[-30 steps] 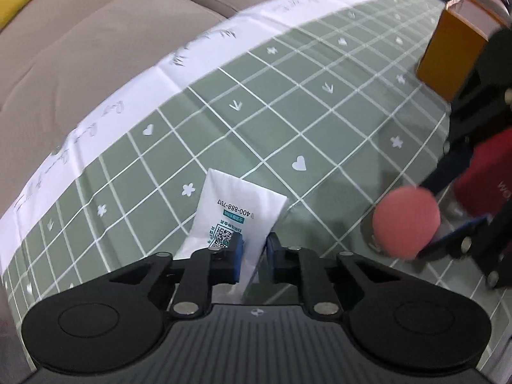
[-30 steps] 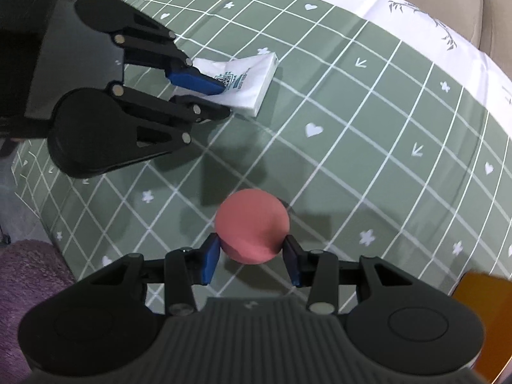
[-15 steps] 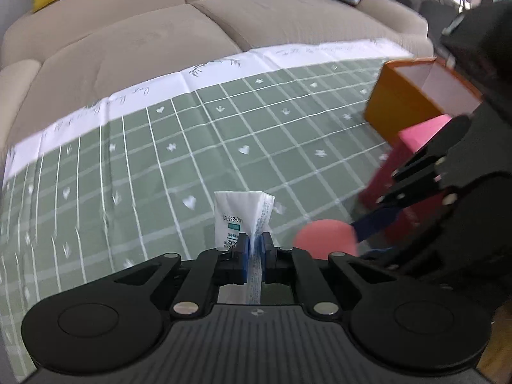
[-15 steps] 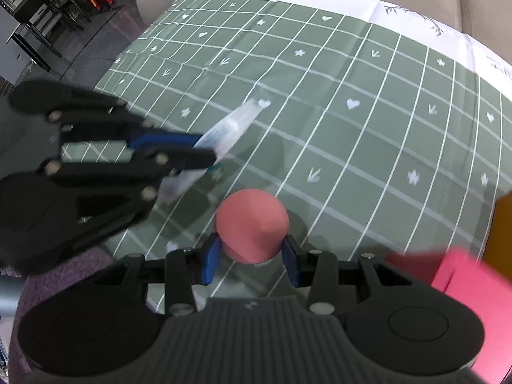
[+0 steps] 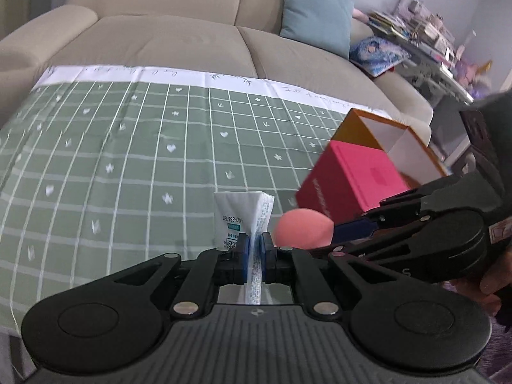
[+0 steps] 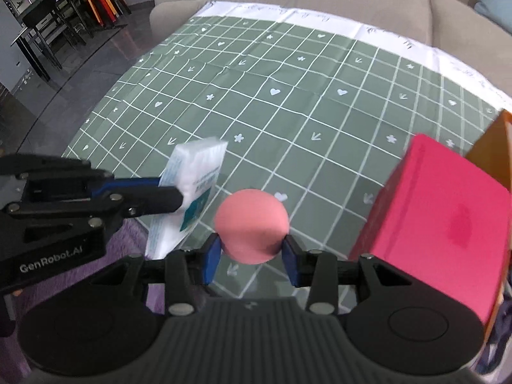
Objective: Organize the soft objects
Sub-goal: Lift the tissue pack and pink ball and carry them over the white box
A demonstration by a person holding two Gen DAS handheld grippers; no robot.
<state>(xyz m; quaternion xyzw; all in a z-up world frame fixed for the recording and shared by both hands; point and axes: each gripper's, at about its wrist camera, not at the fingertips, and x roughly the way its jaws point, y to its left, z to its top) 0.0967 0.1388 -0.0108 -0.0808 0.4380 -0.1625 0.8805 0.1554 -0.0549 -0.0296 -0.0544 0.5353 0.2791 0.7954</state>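
My left gripper [image 5: 255, 245] is shut on a white tissue pack [image 5: 238, 216] and holds it upright above the green checked cloth [image 5: 128, 147]. In the right wrist view the pack [image 6: 195, 172] hangs from the left gripper [image 6: 172, 192] at the left. My right gripper [image 6: 252, 249] is shut on a pink foam ball [image 6: 251, 225], held in the air just right of the pack. The ball [image 5: 302, 228] also shows in the left wrist view. A pink box [image 6: 448, 224] stands close to the right of the ball.
An open orange box [image 5: 393, 140] stands behind the pink box [image 5: 352, 179] at the cloth's right edge. A beige sofa [image 5: 179, 38] with a blue cushion [image 5: 315, 22] lies beyond the cloth. Dark floor, chairs and tables [image 6: 54, 28] are at the far left.
Both grippers have lifted off the cloth, the left with the tissue pack and the right with the ball. The pink and orange boxes have come closer in view.
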